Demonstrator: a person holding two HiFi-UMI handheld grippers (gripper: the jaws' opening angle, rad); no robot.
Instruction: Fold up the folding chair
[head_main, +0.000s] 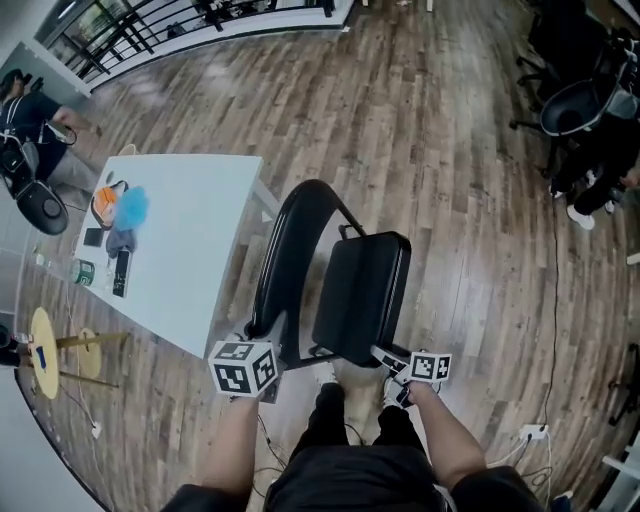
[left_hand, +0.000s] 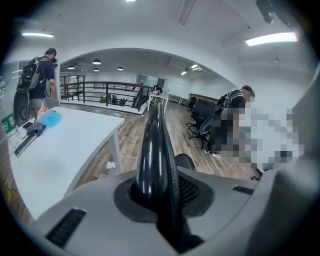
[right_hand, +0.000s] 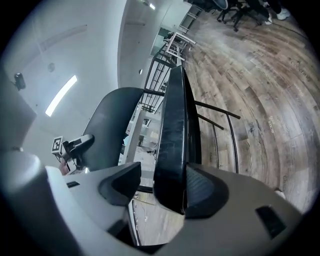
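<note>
The black folding chair stands on the wood floor right before me, its curved backrest (head_main: 285, 250) at the left and its seat (head_main: 362, 290) tipped up beside it. My left gripper (head_main: 256, 350) holds the top of the backrest (left_hand: 154, 145); in the left gripper view both pads of this gripper (left_hand: 159, 192) press on that black edge. My right gripper (head_main: 392, 358) is at the seat's front edge. In the right gripper view the seat (right_hand: 175, 125) lies against the right pad (right_hand: 205, 192) of the gripper (right_hand: 162, 185), while the left pad (right_hand: 120, 182) stands clear of it.
A white table (head_main: 190, 260) stands close on the chair's left, with a blue object (head_main: 131, 205) and small items on it. Office chairs (head_main: 575, 105) and people are at the far right, a person (head_main: 25, 110) at far left. A cable and socket (head_main: 530, 432) lie on the floor.
</note>
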